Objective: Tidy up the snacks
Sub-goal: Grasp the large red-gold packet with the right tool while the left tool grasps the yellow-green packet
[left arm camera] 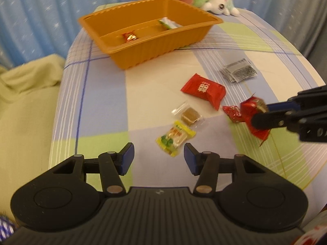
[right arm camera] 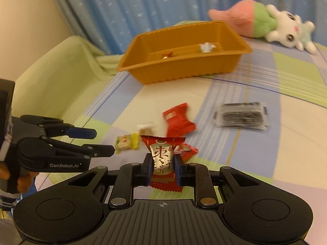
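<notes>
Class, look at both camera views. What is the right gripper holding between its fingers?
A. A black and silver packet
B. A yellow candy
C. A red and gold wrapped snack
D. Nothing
C: the right gripper is shut on the red and gold wrapped snack, while the left gripper is open, holding nothing.

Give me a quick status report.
Right gripper shut on red date candy. Left gripper open, empty. Orange tray ahead, path unobstructed.

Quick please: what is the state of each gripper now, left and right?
Left gripper: open, holding nothing, above the yellow wrapped candy.
Right gripper: closed on the red and gold foil date candy packet.
</notes>
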Tool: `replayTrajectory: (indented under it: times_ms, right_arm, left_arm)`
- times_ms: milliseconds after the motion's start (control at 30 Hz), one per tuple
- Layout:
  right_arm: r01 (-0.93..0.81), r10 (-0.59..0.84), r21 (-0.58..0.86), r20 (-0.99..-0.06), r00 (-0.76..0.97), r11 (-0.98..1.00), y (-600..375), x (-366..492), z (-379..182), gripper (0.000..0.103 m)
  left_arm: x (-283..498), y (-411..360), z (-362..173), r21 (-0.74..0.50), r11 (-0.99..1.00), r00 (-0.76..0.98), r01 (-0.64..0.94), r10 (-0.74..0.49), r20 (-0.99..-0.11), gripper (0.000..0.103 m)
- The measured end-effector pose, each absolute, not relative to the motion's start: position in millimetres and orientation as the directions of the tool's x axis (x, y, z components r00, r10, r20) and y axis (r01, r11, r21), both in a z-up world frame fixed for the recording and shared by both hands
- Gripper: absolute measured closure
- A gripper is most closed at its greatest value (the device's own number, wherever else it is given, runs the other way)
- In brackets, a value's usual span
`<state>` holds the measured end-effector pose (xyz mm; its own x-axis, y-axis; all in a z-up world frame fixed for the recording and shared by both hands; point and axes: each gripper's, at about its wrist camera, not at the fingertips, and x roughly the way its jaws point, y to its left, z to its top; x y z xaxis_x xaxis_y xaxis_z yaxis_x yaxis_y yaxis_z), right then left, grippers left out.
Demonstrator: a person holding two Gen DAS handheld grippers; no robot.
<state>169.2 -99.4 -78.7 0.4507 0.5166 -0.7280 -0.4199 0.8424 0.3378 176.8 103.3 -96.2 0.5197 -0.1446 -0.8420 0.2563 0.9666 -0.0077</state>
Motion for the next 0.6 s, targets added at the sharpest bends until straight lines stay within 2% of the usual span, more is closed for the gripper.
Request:
replayTrajectory:
  times_ms: [333, 467, 500, 600]
  right_arm:
    - [-0.287, 0.443, 0.34, -0.742, 0.503, 0.895, -131.9, 162.5, -76.8, 0.08]
    - [-0.251, 0.425, 0.343, -0.748, 0.509, 0.905, -140.7, 160.8, -78.1, 0.08]
    - [-0.244, 0.421, 0.343, -0.749, 0.511, 0.907, -142.1, 159.8, -78.3, 0.08]
    - [-0.234, 0.416, 0.344, -0.751, 0.512, 0.909, -144.1, 159.6, -79.2, 0.08]
  left_arm:
    - [199.9, 93.5, -110.9, 0.02, 0.925, 0.483, 0.378, -0.179, -0.857, 0.055]
    - [205.1, 90.5, -112.3, 0.013, 0.912, 0.469, 0.409, -0.198, -0.861, 0.065]
    - [205.8, 89.6, -111.9, 0.009, 0.908, 0.466, 0.419, -0.207, -0.86, 0.073]
    - [208.3, 86.4, -111.7, 0.003, 0.902, 0.461, 0.431, -0.217, -0.861, 0.083]
